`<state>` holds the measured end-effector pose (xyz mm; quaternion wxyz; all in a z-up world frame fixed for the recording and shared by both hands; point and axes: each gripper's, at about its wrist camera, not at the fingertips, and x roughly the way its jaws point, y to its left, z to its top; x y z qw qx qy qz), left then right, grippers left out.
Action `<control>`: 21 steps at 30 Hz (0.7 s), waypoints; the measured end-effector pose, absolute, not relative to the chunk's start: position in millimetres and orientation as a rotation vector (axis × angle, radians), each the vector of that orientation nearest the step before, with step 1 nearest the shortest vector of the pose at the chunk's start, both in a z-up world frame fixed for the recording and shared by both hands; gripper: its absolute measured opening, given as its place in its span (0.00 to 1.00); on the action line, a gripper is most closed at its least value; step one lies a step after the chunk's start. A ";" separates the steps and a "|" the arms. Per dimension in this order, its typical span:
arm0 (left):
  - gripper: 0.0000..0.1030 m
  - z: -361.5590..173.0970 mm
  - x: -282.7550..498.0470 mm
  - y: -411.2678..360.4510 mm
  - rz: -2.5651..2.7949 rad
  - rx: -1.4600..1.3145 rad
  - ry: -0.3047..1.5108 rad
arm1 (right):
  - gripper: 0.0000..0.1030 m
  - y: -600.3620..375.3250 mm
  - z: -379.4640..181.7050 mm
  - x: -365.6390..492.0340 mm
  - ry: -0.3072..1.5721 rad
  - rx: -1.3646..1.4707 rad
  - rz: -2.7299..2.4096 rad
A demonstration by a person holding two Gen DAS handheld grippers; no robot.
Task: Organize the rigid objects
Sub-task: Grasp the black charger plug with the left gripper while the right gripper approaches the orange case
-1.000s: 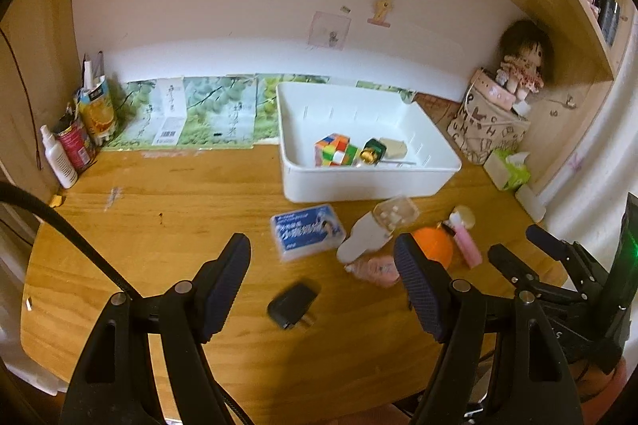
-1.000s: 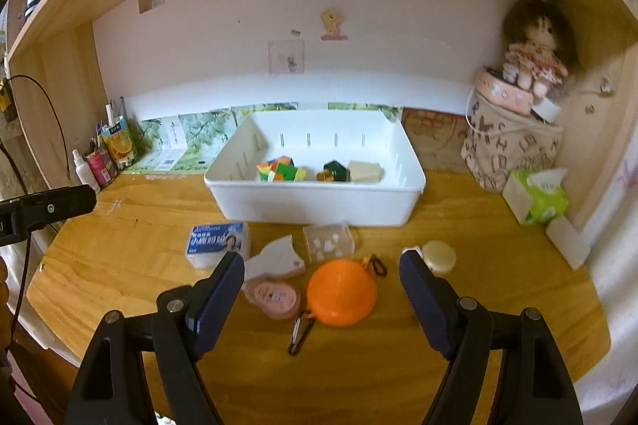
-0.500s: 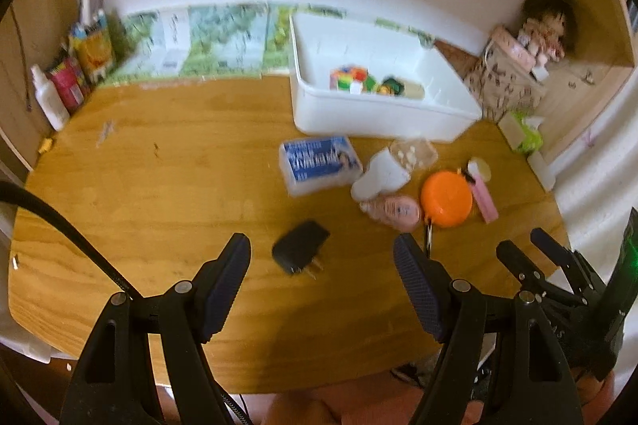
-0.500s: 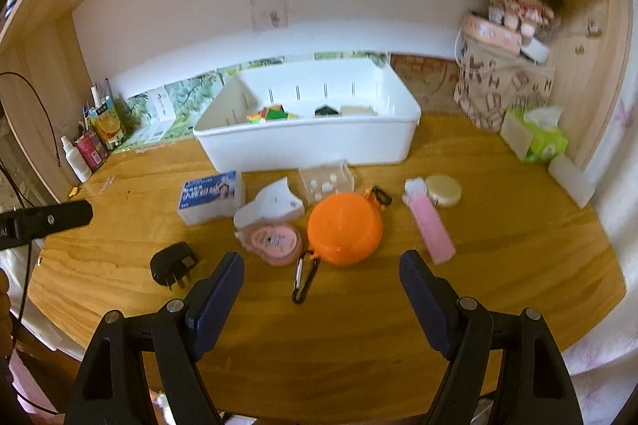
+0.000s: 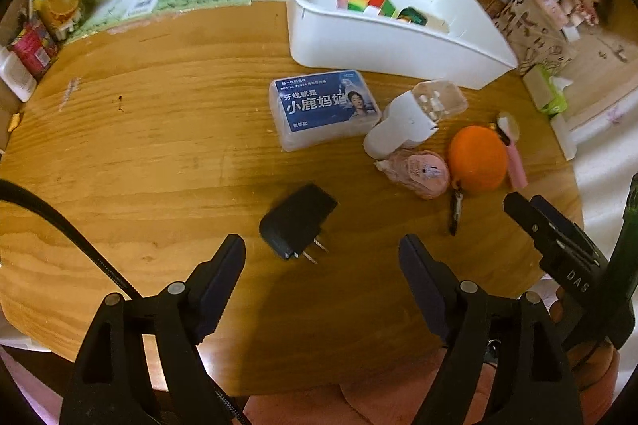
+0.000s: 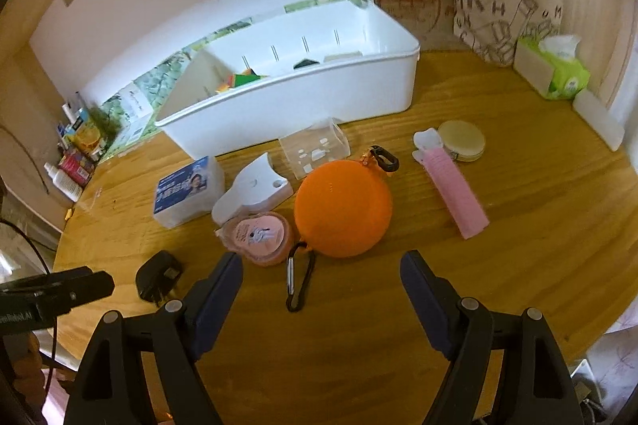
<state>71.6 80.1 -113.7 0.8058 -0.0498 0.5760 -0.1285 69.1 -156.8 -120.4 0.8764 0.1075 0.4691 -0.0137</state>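
Observation:
A black plug adapter point(image 5: 297, 221) lies on the wooden desk just ahead of my left gripper point(image 5: 321, 259), whose jaws are opening with nothing between them. My right gripper point(image 6: 321, 273) hangs open and empty in front of an orange round case point(image 6: 343, 207) with a black carabiner point(image 6: 299, 279). Around the case lie a pink heart-shaped box point(image 6: 259, 237), a white holder point(image 6: 249, 193), a blue floss box point(image 6: 187, 189), a clear pill box point(image 6: 315, 152), a pink clip point(image 6: 452, 185) and a round tin point(image 6: 462, 146). A white bin point(image 6: 303, 90) behind them holds a puzzle cube point(image 5: 361, 0).
Bottles and packets point(image 5: 36, 26) crowd the desk's left rear corner. A patterned bag point(image 6: 498, 14) with a doll, a green tissue box point(image 6: 552, 70) and a white block point(image 6: 598, 120) stand at the right. The right gripper shows at the edge of the left wrist view point(image 5: 558, 245).
Both grippers have sunk toward the desk and tipped downward, so the objects look larger and nearer. The left jaws stand slightly wider than before.

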 end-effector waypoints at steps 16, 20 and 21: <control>0.80 -171.9 130.6 51.4 -0.246 0.020 1.513 | 0.79 -168.8 -154.1 136.8 1.151 0.201 -0.040; 0.79 -179.6 136.9 51.4 -0.229 0.038 1.547 | 0.79 -167.8 -162.4 149.1 1.184 0.187 -0.036; 0.79 -181.4 138.3 51.7 -0.225 0.036 1.556 | 0.79 -167.0 -164.5 151.8 1.192 0.178 -0.037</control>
